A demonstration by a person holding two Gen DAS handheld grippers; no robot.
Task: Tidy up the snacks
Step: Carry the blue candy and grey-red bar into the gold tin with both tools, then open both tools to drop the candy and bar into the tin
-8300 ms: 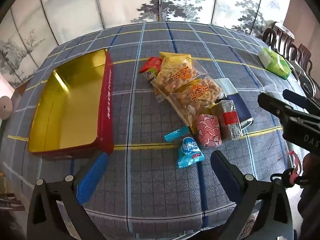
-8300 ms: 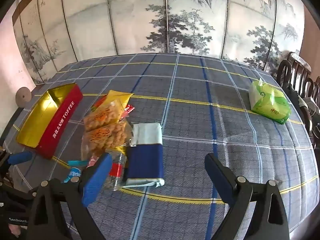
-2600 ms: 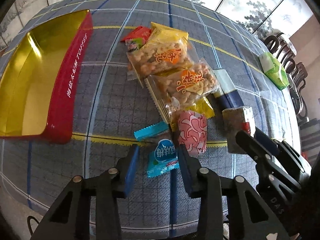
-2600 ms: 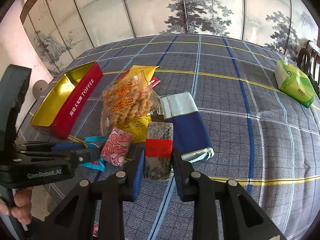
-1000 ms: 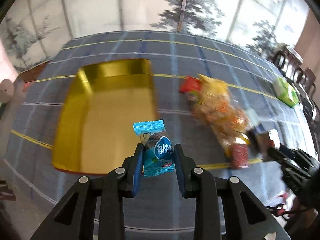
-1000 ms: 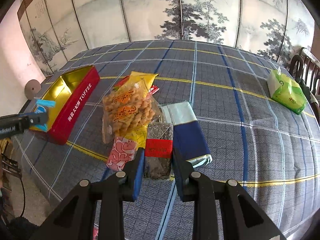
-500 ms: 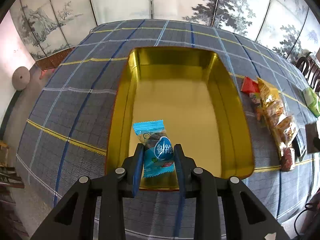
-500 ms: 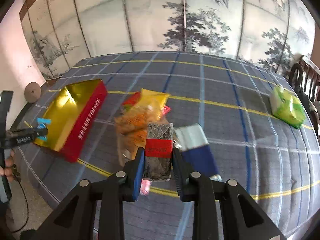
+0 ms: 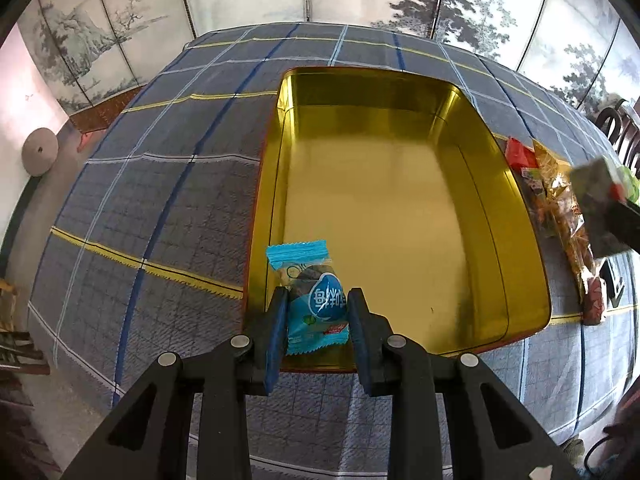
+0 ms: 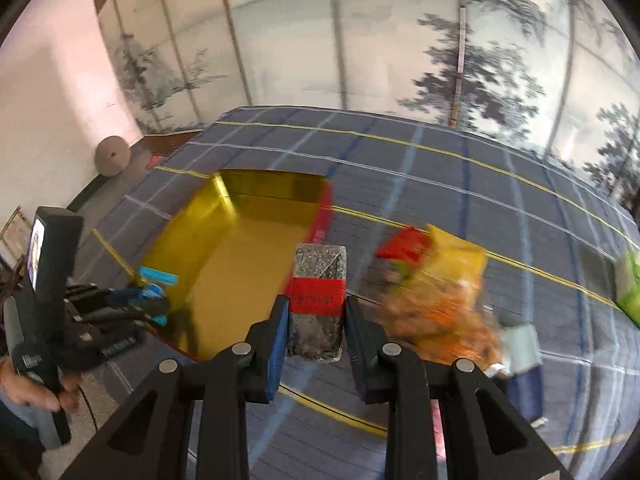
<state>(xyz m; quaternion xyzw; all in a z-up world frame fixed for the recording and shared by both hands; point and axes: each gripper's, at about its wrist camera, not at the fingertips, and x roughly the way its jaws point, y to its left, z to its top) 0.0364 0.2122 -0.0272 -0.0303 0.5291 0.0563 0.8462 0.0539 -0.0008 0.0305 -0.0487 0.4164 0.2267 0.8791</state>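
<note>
Left hand-held gripper (image 9: 316, 322): clenched on a blue snack packet (image 9: 310, 300), its two blue-padded fingers (image 9: 277, 328) pressing the packet's lower sides; the packet stood upright, its crimped top edge pointing away from the camera.
Position of blue snack packet: held over the near-left corner of the gold tin (image 9: 532, 248), above the near rim; whether it touched the rim could not be told.
Right hand-held gripper (image 10: 314, 328): grasping a dark snack bar with a red band (image 10: 318, 304), fingers closed on its two long sides at the level of the red band; the bar pointed upright away from the camera.
Position of dark bar: in the right wrist view, held in the air over the right wall of the tin, between the tin and the snack pile; in the left wrist view it appeared blurred at the right edge.
Gold tin: open, rectangular, gold inside with a red outer wall, resting on the worktop (image 9: 168, 184); its floor showed only reflections.
Snack pile (image 10: 436, 296): yellow and orange bags with a small red packet (image 9: 520, 154) at the far end, lying on the worktop just right of the tin; blurred in the right wrist view.
Worktop: covered with a blue-grey plaid cloth crossed by yellow and blue lines.
Green package (image 10: 628, 284): on the worktop at the far right, well apart from the tin.
Backdrop: painted folding screen (image 10: 360, 40) with trees, standing beyond the far edge of the worktop.
</note>
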